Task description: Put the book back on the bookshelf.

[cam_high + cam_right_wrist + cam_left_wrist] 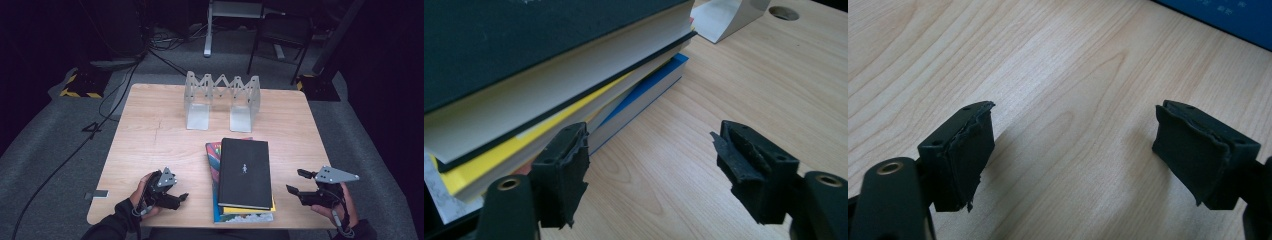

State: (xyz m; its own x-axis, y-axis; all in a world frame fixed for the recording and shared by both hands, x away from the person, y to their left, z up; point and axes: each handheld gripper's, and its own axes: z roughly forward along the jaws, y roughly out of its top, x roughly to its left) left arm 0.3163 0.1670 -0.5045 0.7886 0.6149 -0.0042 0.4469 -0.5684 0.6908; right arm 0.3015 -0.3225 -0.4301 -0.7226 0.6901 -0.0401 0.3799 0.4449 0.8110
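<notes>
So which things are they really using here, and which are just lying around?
Part of the job:
- stack of books, black book on top
- folding bookend rack
- left gripper and right gripper, both open

Just lying about:
- cables on the floor
- chair

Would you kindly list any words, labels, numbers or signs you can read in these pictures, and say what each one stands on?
No text can be read.
Black book on top of the stack: a small pale emblem on its cover, too small to make out.
Blue cover at the top right of the left gripper view: faint pale marks, too blurred to read.
Colourful book under the black one: a printed cover, no legible words.
</notes>
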